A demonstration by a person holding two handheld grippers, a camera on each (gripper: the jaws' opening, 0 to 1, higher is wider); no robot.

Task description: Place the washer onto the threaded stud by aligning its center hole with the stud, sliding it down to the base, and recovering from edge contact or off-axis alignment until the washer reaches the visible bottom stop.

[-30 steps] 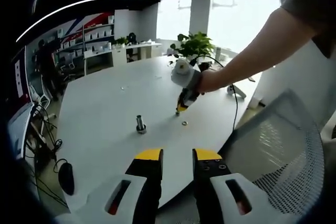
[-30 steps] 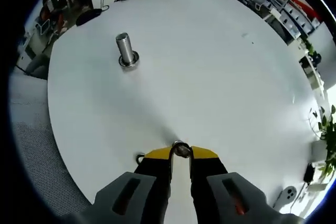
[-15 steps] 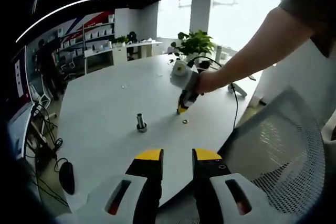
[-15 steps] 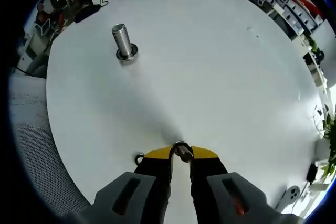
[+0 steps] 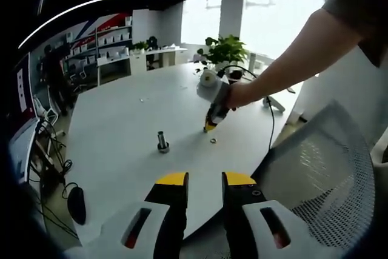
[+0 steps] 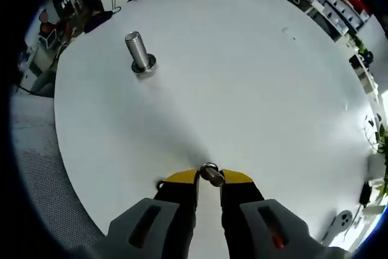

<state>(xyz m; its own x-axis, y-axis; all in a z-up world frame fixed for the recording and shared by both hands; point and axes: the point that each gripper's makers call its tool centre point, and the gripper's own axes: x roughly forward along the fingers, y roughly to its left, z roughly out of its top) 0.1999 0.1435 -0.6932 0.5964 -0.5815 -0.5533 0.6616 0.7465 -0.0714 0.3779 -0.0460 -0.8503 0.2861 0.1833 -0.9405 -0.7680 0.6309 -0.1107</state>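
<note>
A threaded steel stud point(image 6: 139, 53) stands upright on its round base on the white round table point(image 6: 254, 83), up and to the left of my right gripper point(image 6: 209, 177). That gripper is shut on a small metal washer point(image 6: 209, 172), held at the fingertips just above the table. A second washer point(image 6: 160, 183) lies flat beside its left finger. In the left gripper view, the stud point(image 5: 162, 142) is mid-table, the right gripper point(image 5: 208, 127) is tip-down to its right, and the loose washer point(image 5: 213, 141) lies close by. My left gripper point(image 5: 205, 180) hangs open and empty off the near table edge.
A grey mesh chair point(image 5: 315, 168) stands at the table's right side. A black cable point(image 5: 270, 131) runs over the edge. A potted plant point(image 5: 225, 50) sits at the far side. A dark mouse point(image 5: 76, 205) lies lower left. The person's arm point(image 5: 291, 59) reaches in.
The right gripper has shifted slightly with the washer still in it, so the stud sits a little higher and further left in its view. The left gripper has not moved.
</note>
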